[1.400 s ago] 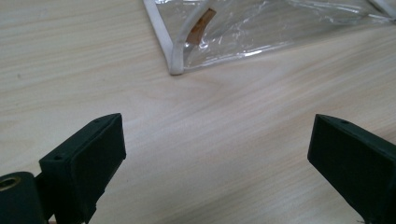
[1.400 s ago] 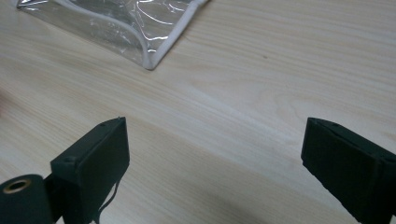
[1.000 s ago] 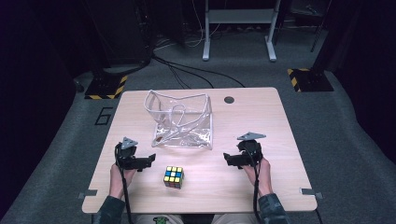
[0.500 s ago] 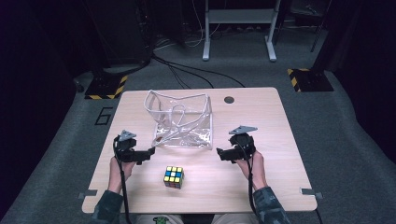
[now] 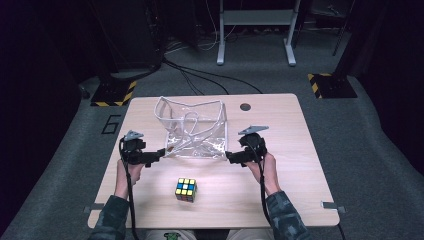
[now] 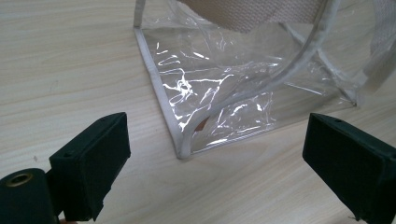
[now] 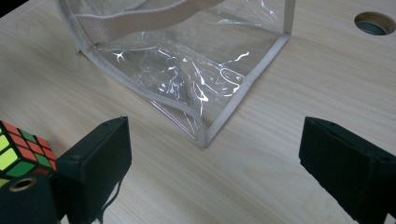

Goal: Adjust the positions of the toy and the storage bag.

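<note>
Surroundings: dark room with grey carpet, black cables on the floor, yellow-and-black striped base plates to either side and a grey metal stand behind the table.
Surface: light wooden table with rounded corners and a round cable hole near its far edge.
Bag: clear plastic tote bag with pale grey trim and webbing handles, standing open and crumpled at the middle of the table, nearer the far side.
Cube: multicoloured puzzle cube, on the table near the person's edge, in front of the bag and apart from it.
Left gripper: black two-jaw left gripper, held in the person's left hand, its jaws spread wide and holding nothing, aimed at the bag's near left bottom corner and just short of it.
Right gripper: black two-jaw right gripper, held in the right hand, jaws likewise wide apart and empty, facing the bag's near right bottom corner; the cube sits beside its left jaw in the right gripper view.
</note>
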Available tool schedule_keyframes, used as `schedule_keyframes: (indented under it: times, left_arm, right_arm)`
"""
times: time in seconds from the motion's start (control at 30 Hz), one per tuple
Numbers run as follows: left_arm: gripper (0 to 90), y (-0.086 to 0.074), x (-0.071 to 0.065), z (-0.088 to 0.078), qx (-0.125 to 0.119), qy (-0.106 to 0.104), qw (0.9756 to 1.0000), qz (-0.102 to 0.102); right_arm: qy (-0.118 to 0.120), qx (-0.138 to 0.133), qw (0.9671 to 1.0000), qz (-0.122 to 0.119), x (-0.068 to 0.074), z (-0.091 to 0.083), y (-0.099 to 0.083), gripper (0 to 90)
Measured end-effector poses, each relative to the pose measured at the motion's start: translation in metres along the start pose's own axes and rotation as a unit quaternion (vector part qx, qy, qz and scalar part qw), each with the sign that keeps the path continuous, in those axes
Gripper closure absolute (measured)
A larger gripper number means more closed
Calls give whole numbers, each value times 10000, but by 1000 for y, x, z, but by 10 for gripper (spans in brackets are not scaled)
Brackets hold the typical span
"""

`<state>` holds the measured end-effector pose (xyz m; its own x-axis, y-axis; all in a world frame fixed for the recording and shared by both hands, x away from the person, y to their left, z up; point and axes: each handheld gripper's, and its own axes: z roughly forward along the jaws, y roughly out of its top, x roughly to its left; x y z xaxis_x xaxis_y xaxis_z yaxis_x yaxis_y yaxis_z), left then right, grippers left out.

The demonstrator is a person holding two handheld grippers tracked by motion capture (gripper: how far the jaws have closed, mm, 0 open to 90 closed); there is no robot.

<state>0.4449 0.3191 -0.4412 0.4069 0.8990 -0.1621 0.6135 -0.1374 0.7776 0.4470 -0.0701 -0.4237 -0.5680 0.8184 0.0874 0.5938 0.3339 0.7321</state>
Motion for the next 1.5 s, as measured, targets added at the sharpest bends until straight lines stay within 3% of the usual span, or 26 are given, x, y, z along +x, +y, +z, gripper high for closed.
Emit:
schedule_keyframes:
  times: [0.33,0.43,0.67,0.73,1.03,1.5]
  left_arm:
    - [80,23,5,4,-25,-163,9998,-122]
    - [81,31,5,5,-46,-121,9999,-84]
    - [82,51,7,6,-116,-120,9998,-76]
    - [83,58,11,6,-180,-182,9994,-216]
    - [84,71,16,7,-228,-181,9991,-312]
    - [85,96,17,10,-338,39,9990,-298]
  right_arm:
    - [122,25,9999,39,2,7,26,100]
    - [140,43,9998,98,5,10,38,103]
    - [154,40,9999,-8,8,14,58,114]
    - [134,30,9999,-25,9,15,62,117]
    - [146,38,9999,-81,9,18,71,122]
    - [172,24,9998,-60,6,22,92,121]
